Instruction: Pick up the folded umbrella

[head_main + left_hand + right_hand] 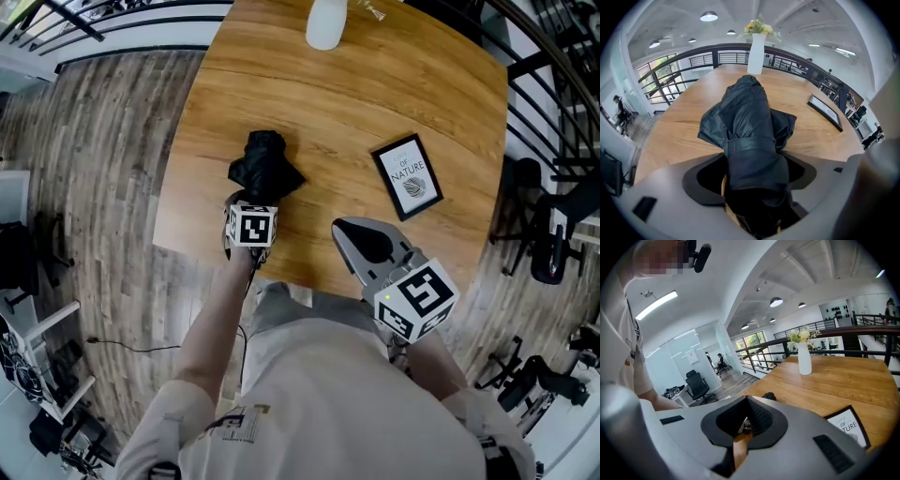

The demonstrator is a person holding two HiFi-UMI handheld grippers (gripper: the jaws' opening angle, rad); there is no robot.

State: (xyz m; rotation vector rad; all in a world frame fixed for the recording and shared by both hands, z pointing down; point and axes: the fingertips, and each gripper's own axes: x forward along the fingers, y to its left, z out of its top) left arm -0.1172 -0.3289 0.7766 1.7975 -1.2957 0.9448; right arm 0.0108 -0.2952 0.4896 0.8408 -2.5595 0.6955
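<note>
The folded umbrella [265, 164] is black, with crumpled fabric and a strap round its middle. It is near the front left of the round wooden table [356, 103]. My left gripper [254, 195] is shut on the umbrella's near end. In the left gripper view the umbrella [749, 117] runs out from between the jaws of the left gripper [754, 180] toward the vase. Whether it rests on the wood or hangs just above it, I cannot tell. My right gripper [366, 242] is over the table's front edge, shut and holding nothing, and in its own view the right gripper [746, 425] is shut too.
A white vase [326, 23] with flowers stands at the table's far side. A black-framed print [408, 175] lies to the right of the umbrella. A black railing [544, 84] curves round the table's right side, and office chairs [548, 239] stand on the plank floor.
</note>
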